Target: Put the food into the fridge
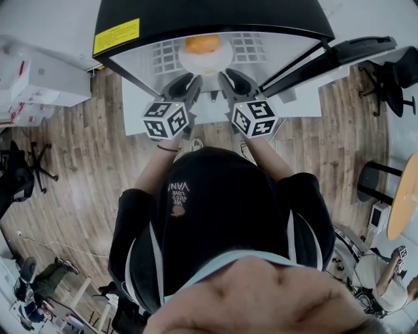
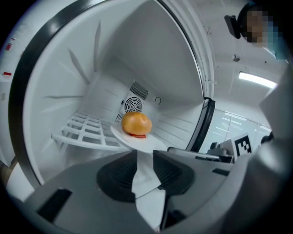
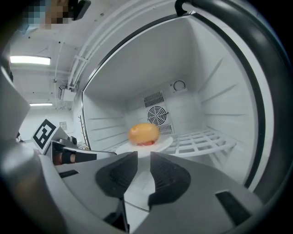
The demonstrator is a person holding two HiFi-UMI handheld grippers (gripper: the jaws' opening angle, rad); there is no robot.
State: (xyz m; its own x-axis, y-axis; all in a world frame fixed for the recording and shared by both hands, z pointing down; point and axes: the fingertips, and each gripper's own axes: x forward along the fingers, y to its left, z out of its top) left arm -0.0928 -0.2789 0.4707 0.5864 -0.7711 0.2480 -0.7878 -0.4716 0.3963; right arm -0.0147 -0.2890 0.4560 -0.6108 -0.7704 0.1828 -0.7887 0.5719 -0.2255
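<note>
A white plate (image 1: 204, 63) carries an orange-brown bun (image 1: 202, 44) with a red filling under it. The plate sits just inside the open fridge (image 1: 196, 16), over the white wire shelf (image 2: 84, 130); whether it touches the shelf I cannot tell. My left gripper (image 1: 194, 83) is shut on the plate's near rim from the left, and my right gripper (image 1: 226, 78) is shut on it from the right. In the left gripper view the plate (image 2: 137, 140) runs between the jaws of the left gripper (image 2: 145, 157), with the bun (image 2: 136, 123) beyond. The right gripper view shows the same plate (image 3: 158, 145), bun (image 3: 143, 133) and right gripper (image 3: 143, 160).
The fridge door (image 1: 339, 55) stands open to the right. A fan grille (image 3: 158, 114) sits on the back wall, and the wire shelf (image 3: 201, 139) spans the inside. On the wood floor are office chairs (image 1: 392, 81), boxes (image 1: 32, 85) at left and a seated person (image 1: 39, 287).
</note>
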